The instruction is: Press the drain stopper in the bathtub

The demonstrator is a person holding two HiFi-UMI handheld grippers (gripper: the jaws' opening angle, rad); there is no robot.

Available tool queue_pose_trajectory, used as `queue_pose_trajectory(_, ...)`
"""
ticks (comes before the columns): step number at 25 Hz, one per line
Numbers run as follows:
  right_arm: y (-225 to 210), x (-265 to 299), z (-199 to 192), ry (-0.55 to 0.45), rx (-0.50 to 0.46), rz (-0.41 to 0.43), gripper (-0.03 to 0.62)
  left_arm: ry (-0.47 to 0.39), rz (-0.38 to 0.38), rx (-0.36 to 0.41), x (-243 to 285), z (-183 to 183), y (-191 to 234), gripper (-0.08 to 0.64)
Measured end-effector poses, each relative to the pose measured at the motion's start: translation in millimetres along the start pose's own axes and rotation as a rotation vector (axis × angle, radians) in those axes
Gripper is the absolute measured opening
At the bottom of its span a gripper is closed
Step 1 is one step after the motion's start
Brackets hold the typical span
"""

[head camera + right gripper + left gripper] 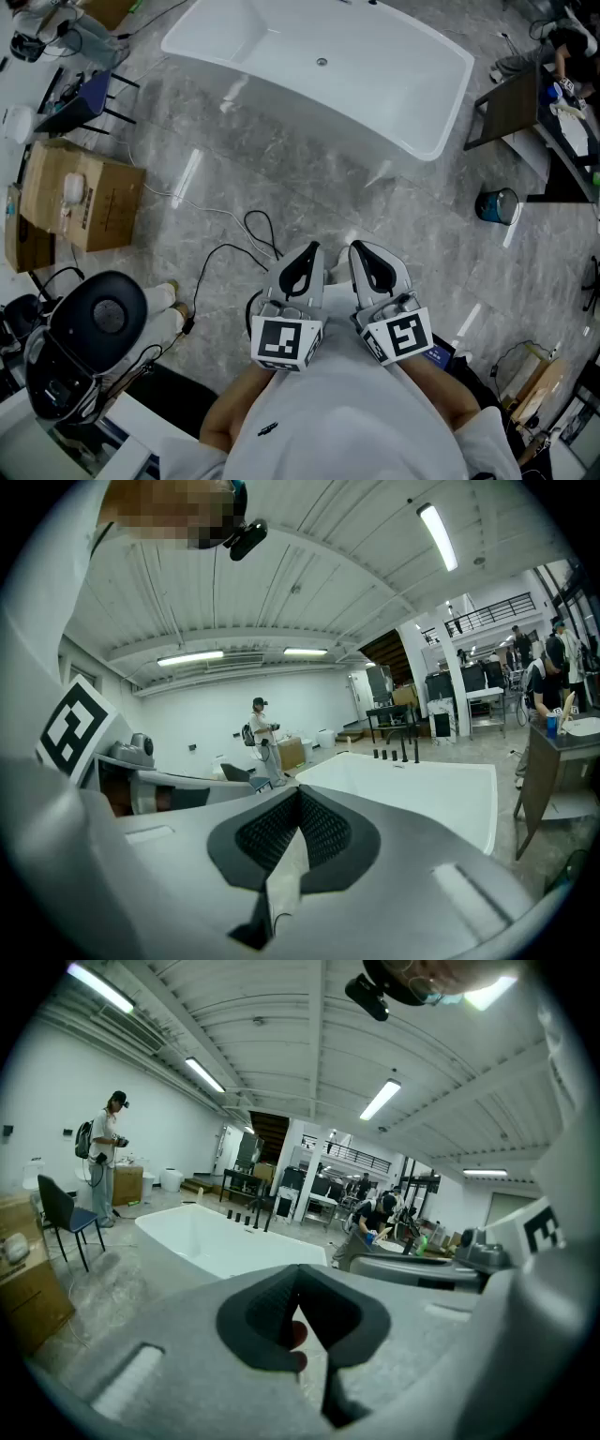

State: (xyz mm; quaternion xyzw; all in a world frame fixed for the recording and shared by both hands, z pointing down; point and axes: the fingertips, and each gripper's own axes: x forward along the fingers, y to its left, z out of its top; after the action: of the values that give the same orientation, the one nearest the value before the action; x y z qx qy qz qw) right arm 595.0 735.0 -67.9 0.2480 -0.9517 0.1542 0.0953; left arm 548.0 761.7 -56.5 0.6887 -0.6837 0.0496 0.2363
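Both tools are held close to my chest, side by side, tips pointing toward the tub. Left gripper (pixel 307 253): the black ribbed pads meet at the tips, so it is closed with nothing clamped. A small reddish patch shows through the gap below the pads, and I can't tell what it is. Right gripper (pixel 361 251): same, its black cross-hatched pads touch at the tips and it is closed and empty. Both shells are smooth light-grey plastic, with V-shaped black inserts around the pads. Each carries a marker cube at the rear, left (pixel 286 342) and right (pixel 405 336), white with black square patterns.

The bathtub (pixel 394 66) is well apart from both grippers, ahead of me across open floor. It is a freestanding glossy white tub with rounded corners and a smooth curved wall. The drain stopper (pixel 322 62) is a small round metallic disc on the tub bottom, roughly mid-length, with nothing touching it. Short black tap fittings (pixel 394 754) stand upright on the far rim.

The floor (pixel 281 169) is grey marble-look tile, shiny with light streaks. A thin black cable (pixel 258 230) loops on it just in front of the grippers. A brown cardboard box (pixel 84 197) sits to the left.
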Motion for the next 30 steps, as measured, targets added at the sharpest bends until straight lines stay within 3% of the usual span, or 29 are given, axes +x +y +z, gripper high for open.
queue_pose_trajectory(7,-40,-43,9,-0.048,0.019,0.022,-0.006,0.029,0.020,0.096,17,0,-62,-0.002)
queue_pose_trajectory(15,-60,-72,-7,-0.091,0.125,0.037,-0.006,0.077,0.095,0.103,10,-24,-79,-0.002)
queue_pose_trajectory(23,-59,-29,-4,-0.061,0.122,0.033,-0.005,0.090,0.096,0.099,21,-17,-46,-0.002)
queue_pose_trajectory(30,-52,83,21,-0.043,0.094,0.023,-0.005,0.073,0.092,0.030,67,25,60,-0.002)
